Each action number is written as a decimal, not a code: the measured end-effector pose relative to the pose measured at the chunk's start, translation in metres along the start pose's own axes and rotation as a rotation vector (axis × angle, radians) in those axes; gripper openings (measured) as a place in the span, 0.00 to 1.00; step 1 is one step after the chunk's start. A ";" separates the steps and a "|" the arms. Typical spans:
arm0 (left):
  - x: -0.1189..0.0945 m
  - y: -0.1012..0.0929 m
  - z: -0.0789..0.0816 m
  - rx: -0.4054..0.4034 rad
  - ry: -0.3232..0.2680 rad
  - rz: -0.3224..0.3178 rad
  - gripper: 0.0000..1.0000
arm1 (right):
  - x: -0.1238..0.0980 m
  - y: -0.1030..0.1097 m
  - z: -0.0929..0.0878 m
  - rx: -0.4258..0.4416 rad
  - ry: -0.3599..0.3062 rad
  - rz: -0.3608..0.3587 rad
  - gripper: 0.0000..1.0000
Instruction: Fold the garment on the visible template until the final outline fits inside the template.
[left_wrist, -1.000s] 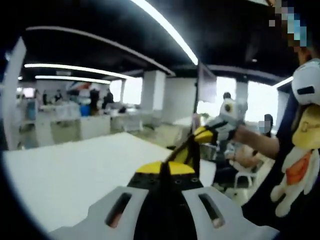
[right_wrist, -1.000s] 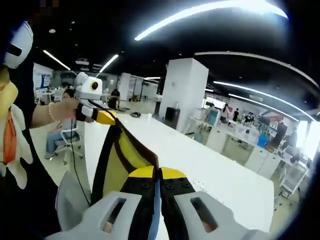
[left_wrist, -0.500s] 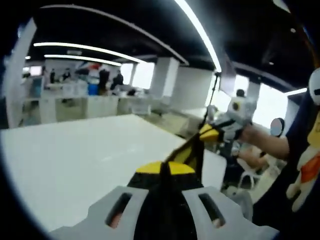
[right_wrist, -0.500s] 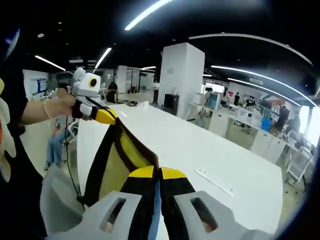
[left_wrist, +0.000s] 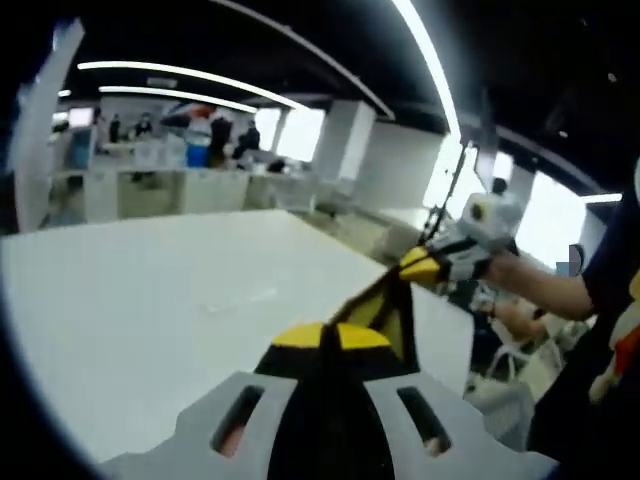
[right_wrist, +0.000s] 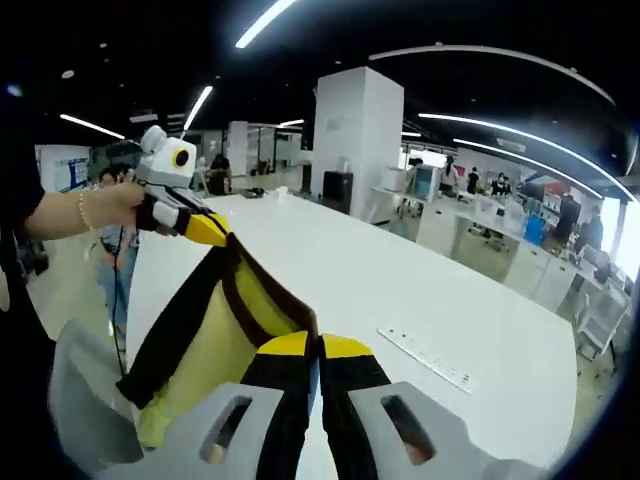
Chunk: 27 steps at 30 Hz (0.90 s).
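While the yellow-and-black garment (right_wrist: 222, 325) is held stretched in the air above the white tabletop (right_wrist: 400, 290), one edge is pinched in the closed right gripper (right_wrist: 318, 345) and the other edge in the closed left gripper (left_wrist: 328, 336). Across the span of cloth, the opposite gripper is seen gripped by a person's hand (right_wrist: 112, 207). Farther off, a clear ruler-like strip (right_wrist: 428, 358) is seen lying on the tabletop.
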<state>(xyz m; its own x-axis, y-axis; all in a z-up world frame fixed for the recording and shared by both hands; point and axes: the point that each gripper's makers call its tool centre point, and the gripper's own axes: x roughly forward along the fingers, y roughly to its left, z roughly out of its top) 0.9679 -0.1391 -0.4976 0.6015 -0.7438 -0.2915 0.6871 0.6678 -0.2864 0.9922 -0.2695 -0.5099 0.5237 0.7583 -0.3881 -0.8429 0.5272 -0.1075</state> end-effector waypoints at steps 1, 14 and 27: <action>0.004 0.005 -0.002 -0.002 0.005 0.003 0.00 | 0.002 -0.002 -0.001 0.001 0.002 0.000 0.02; 0.050 0.067 -0.020 -0.073 0.036 0.053 0.00 | 0.063 -0.048 -0.038 0.046 0.050 0.001 0.02; 0.096 0.127 -0.048 -0.090 0.106 0.141 0.00 | 0.113 -0.083 -0.076 0.133 0.096 -0.001 0.03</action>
<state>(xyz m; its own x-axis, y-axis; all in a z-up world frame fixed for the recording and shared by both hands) 1.0933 -0.1243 -0.6053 0.6399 -0.6387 -0.4273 0.5568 0.7686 -0.3150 1.1120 -0.2562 -0.6142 0.5048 0.7211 -0.4746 -0.8154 0.5787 0.0120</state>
